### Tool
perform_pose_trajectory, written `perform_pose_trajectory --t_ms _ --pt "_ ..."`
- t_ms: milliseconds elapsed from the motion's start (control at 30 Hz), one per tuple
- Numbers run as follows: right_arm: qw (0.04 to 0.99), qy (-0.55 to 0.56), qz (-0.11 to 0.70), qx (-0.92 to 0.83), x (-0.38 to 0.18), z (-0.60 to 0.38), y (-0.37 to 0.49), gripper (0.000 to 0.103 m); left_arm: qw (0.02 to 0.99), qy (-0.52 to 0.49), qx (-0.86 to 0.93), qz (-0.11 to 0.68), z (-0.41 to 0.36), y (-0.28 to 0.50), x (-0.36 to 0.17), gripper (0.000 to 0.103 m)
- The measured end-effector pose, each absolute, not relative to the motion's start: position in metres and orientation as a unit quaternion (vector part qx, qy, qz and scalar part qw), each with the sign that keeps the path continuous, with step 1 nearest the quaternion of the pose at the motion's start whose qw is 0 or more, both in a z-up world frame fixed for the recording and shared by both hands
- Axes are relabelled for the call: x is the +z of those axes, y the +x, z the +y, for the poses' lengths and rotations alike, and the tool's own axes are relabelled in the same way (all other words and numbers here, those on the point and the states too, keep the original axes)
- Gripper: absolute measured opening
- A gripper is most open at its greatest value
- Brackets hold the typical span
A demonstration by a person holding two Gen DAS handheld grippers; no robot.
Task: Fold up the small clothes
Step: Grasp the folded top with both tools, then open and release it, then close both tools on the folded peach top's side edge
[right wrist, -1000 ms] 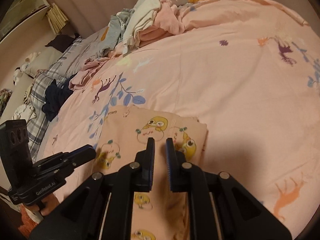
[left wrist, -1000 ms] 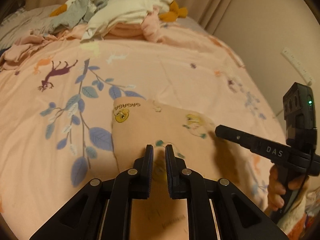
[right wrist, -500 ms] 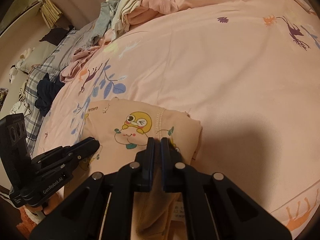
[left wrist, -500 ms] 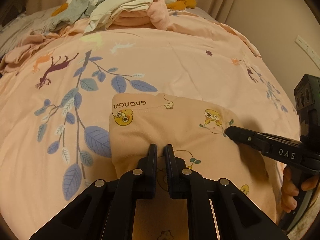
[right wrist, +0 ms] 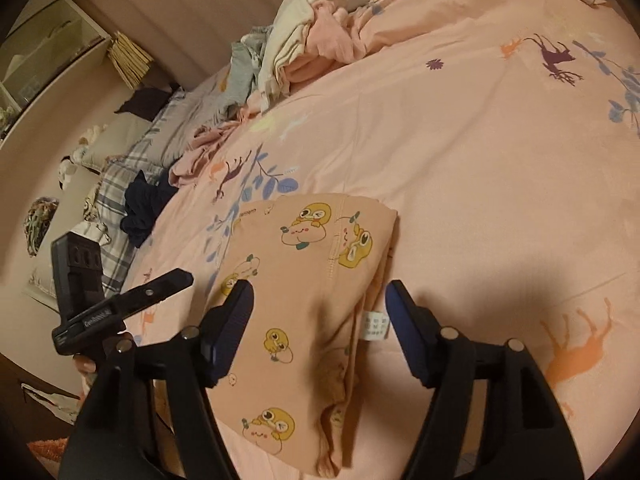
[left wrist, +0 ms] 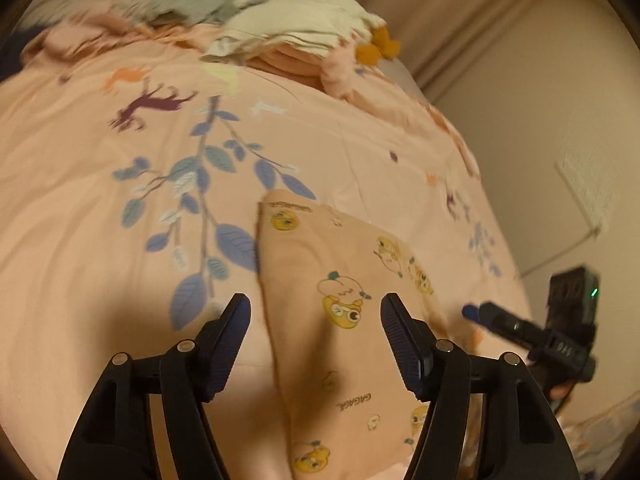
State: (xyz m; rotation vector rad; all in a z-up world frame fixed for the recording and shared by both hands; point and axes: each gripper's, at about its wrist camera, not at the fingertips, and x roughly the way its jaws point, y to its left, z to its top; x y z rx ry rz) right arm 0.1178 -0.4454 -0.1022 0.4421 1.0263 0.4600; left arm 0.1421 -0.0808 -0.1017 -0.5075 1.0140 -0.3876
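A small peach garment with yellow cartoon prints (left wrist: 344, 300) lies folded on the pink bedspread (left wrist: 120, 280); it also shows in the right wrist view (right wrist: 304, 280), with a white label (right wrist: 375, 326) at its right edge. My left gripper (left wrist: 316, 312) is open and empty, hovering over the garment's left part. My right gripper (right wrist: 320, 300) is open and empty above the garment's right edge. Each gripper shows in the other's view: the right one (left wrist: 520, 326) and the left one (right wrist: 132, 300).
A heap of unfolded clothes (left wrist: 280, 32) lies at the far end of the bed, also in the right wrist view (right wrist: 312, 40). A dark garment (right wrist: 144, 204) and plaid bedding (right wrist: 116, 192) lie to the left. A wall (left wrist: 540, 120) runs along the bed's right side.
Both grippers were shut on the garment and have opened, letting it go. Both have pulled back and lifted a little. The garment now lies folded on the bed.
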Motion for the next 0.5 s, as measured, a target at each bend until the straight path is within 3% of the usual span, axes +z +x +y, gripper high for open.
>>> perform_pose_trajectory --t_ms 267,500 --pt "0.778 0.259 0.534 0.204 -0.127 -0.453 0.120 0.070 0.708 -0.312 -0.287 0.564 -0.085 0.149 -0.143 0.069" --pt "0.738 0.273 0.581 0.209 -0.153 -0.448 0.126 0.072 0.691 -0.316 -0.297 0.578 -0.099 0.156 -0.162 0.069"
